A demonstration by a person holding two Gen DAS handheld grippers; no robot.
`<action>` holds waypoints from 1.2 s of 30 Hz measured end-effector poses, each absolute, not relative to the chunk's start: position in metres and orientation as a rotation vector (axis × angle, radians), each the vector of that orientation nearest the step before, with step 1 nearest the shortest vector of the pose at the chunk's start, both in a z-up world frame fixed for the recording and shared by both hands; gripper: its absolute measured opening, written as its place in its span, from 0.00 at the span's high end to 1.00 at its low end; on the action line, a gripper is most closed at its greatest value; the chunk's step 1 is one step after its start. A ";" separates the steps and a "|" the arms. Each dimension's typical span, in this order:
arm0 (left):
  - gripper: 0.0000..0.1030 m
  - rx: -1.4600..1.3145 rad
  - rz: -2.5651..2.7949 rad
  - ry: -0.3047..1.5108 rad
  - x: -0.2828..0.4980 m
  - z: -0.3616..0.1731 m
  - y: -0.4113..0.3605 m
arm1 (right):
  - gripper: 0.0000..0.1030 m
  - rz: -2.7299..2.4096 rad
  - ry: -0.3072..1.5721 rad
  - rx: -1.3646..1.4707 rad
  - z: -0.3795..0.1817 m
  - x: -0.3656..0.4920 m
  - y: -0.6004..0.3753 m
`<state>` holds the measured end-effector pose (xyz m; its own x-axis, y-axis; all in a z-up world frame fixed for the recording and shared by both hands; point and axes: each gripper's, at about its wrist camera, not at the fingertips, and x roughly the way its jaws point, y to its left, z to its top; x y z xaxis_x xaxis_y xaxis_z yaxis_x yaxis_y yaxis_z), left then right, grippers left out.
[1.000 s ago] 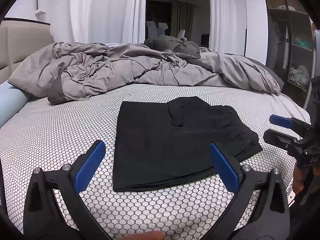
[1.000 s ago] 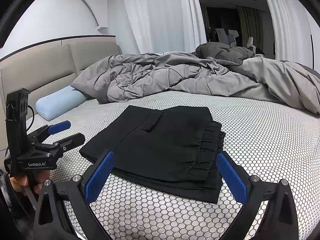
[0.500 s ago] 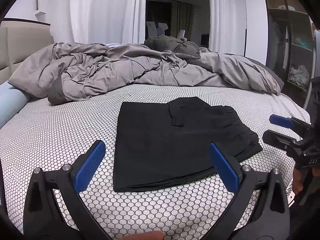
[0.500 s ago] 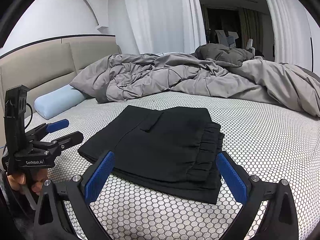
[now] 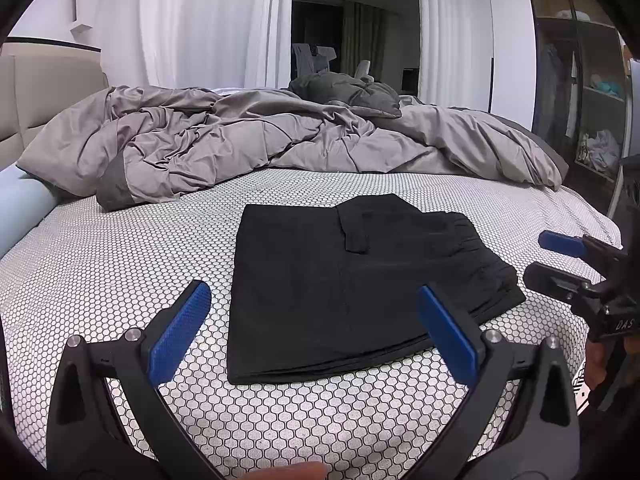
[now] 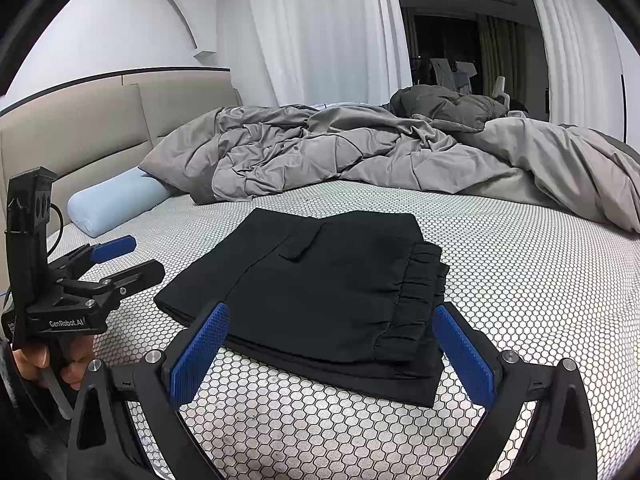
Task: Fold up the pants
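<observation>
— Black cloth is seen folded flat: the pants [image 5: 352,284] are laid on the honeycomb-patterned bed cover [image 5: 100,264], on the near side of the grey duvet [image 5: 248,140], well apart from it. Which step is judged to be in hand?

— The folding appears finished, or one last fold is left; a compact stacked rectangle is shown. The left gripper [image 5: 316,332] is held wide and empty before the stack's near left edge. The right gripper [image 6: 332,348], equally wide and empty, is held before the gathered waistband end [image 6: 420,300].

— How is the stack pointed?

— From left to right in the left wrist view: the folded edge is placed left and the waistband right, so the long axis is run roughly parallel to the duvet's near edge.

— And what is called for next?

— If a further fold is wanted, the waistband end must be pinched through all layers and carried over toward the left edge. Otherwise nothing but withdrawal is required.
</observation>
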<state>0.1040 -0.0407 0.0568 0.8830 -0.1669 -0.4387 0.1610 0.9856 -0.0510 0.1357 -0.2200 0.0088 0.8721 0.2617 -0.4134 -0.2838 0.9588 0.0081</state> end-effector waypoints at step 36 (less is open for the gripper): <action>0.01 -0.009 -0.175 0.454 0.106 0.058 -0.034 | 0.00 0.279 0.427 -0.049 0.008 0.135 -0.220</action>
<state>0.1061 -0.0342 0.0578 0.8840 -0.1701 -0.4354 0.1661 0.9850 -0.0473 0.1352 -0.2199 0.0077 0.8724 0.2570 -0.4157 -0.2775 0.9607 0.0115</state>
